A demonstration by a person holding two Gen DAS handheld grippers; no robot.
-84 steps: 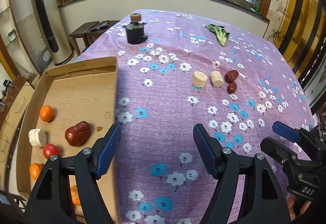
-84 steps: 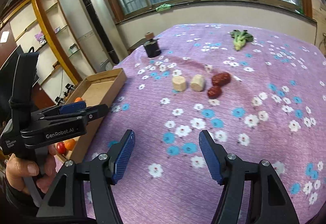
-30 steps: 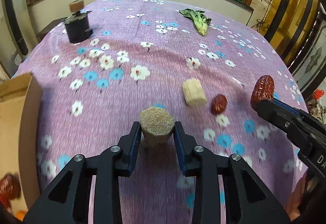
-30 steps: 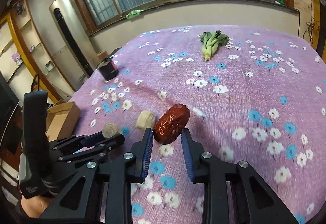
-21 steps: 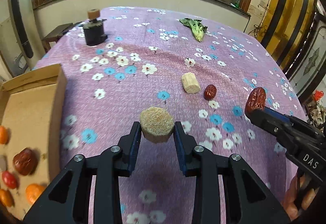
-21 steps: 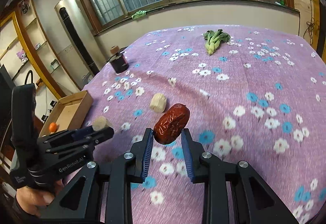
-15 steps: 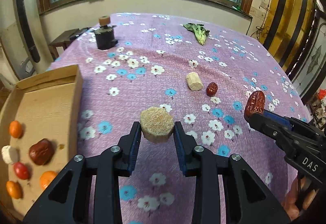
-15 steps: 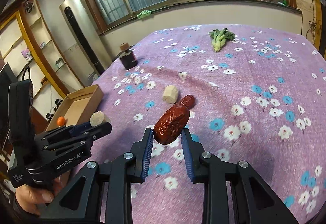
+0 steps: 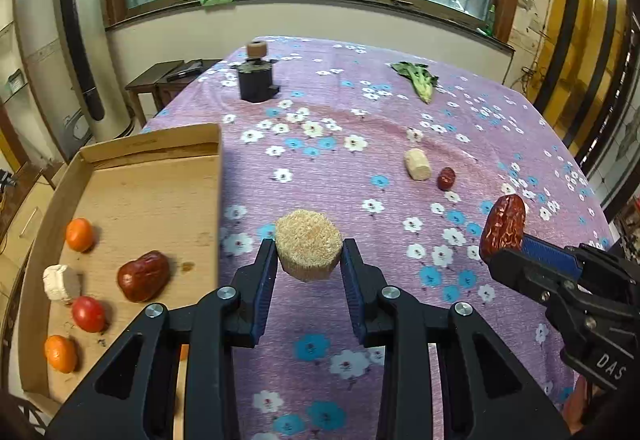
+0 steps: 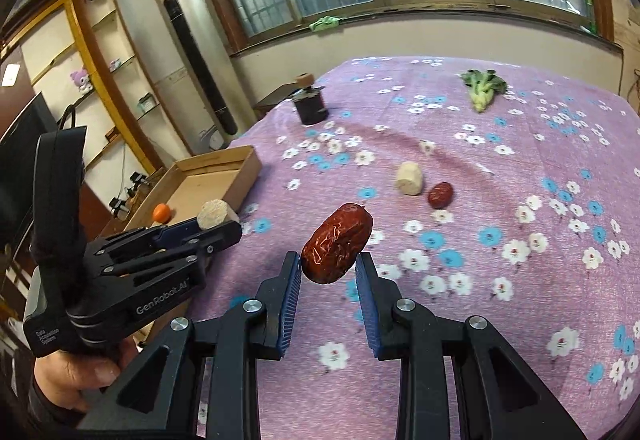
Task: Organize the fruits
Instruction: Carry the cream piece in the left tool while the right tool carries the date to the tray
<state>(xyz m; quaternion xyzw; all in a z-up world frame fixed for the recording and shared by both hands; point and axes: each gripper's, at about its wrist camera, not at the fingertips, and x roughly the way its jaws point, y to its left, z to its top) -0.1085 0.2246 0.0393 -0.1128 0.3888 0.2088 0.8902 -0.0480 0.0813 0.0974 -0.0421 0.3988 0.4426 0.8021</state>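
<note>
My left gripper point(image 9: 308, 258) is shut on a tan cut chunk point(image 9: 308, 244), held above the purple flowered cloth just right of the cardboard tray point(image 9: 160, 137). My right gripper point(image 10: 328, 270) is shut on a large wrinkled red date point(image 10: 337, 242), also lifted off the cloth. The same date point(image 9: 503, 227) shows at the right of the left wrist view, and the chunk point(image 10: 216, 213) at the left of the right wrist view. On the cloth lie another tan chunk point(image 9: 417, 164) and a small red date point(image 9: 446, 178). The tray holds oranges point(image 9: 80, 234), a big date point(image 9: 143, 276), a white piece point(image 9: 61, 282) and a red fruit point(image 9: 88, 314).
A dark jar with a cork stopper point(image 9: 256, 73) stands at the far left of the table point(image 9: 340, 320). A leafy green vegetable point(image 9: 418, 79) lies at the far side. A tall floor air conditioner point(image 9: 76, 39) and a low side table point(image 9: 168, 75) stand beyond the table's left edge.
Both grippers have drawn back and to the left with their fruit, rising a little. The tray and its fruit have come fully into the left wrist view.
</note>
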